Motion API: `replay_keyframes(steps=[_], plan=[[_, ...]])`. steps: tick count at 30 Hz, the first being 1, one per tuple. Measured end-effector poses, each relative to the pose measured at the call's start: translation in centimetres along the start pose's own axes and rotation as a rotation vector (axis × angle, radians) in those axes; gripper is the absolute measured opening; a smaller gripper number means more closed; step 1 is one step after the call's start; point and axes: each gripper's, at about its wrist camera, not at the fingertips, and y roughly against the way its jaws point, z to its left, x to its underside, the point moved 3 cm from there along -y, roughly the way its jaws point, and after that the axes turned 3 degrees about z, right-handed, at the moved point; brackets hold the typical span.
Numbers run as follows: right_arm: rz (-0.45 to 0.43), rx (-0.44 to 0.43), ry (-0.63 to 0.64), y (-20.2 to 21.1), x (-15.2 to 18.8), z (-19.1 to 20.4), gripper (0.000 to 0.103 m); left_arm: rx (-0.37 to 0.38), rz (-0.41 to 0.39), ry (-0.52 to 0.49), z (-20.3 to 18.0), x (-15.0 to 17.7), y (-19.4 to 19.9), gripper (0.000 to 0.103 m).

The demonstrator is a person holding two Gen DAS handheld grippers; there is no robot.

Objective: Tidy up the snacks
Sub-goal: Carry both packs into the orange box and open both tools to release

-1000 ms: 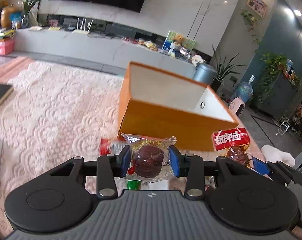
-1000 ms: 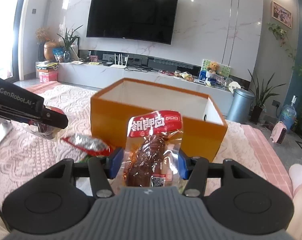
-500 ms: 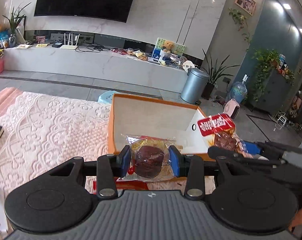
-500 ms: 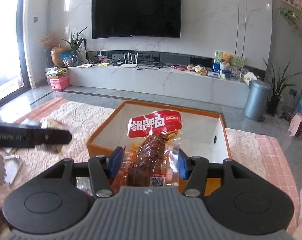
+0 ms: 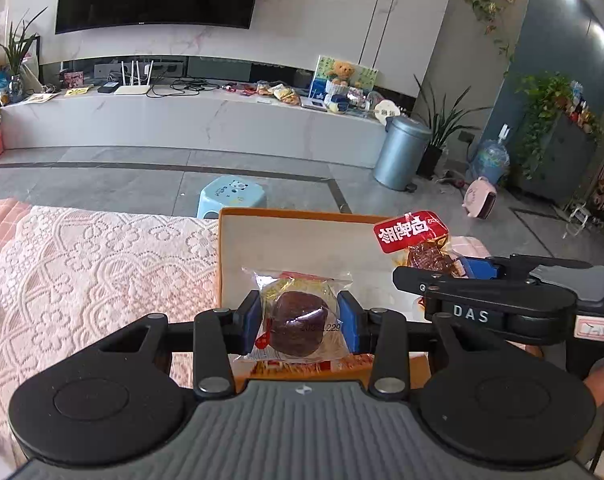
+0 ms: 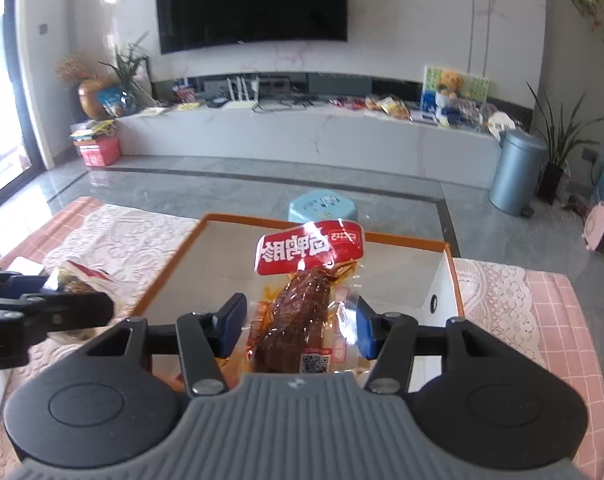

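I have both grippers above the orange box, which sits open-topped on the bench's pink lace cloth. Its inside is white, and what I can see of the floor of it, past the grippers, is bare; the near part is hidden behind my own tools, so I cannot tell whether anything lies there. My left gripper has its blue fingers pinching a clear-wrapped round brown cake from both sides, held over the near left part of the box. My right gripper pinches a clear pouch of reddish-brown meat with a red printed header, which stands up over the middle of the box; its fingers press on the pouch's edges. In the left view that pouch shows over the box's right side. Beyond the bench stands a light blue stool on the grey floor, and a grey bin stands by the long white TV shelf.
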Motion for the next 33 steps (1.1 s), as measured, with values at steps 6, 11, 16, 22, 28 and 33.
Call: replay_keyframes(steps=[6, 11, 16, 22, 28, 33], plan=[[0.064, 0.035, -0.005, -4.5, -1.3, -1.9, 0.053, -0.029, 0.052, -0.044, -0.8, -0.9, -3.7, 0.045], [0.135, 0.063, 0.023, -7.8, -0.8, -2.5, 0.053, -0.063, 0.117, -0.079, -1.2, -0.4, -7.0, 0.045], [0.230, 0.084, 0.103, -10.8, 0.7, -2.6, 0.053, -0.091, 0.194, -0.132, -1.8, 0.3, -10.0, 0.045], [0.355, 0.094, 0.170, -13.4, 2.1, -3.0, 0.054, -0.127, 0.281, -0.186, -2.1, 0.9, -12.2, 0.046], [0.459, 0.098, 0.163, -15.0, 2.7, -3.7, 0.054, -0.145, 0.339, -0.222, -2.4, 1.2, -13.4, 0.046], [0.486, 0.093, 0.159, -14.9, 2.8, -3.7, 0.054, -0.151, 0.361, -0.225, -2.4, 0.9, -13.8, 0.051]])
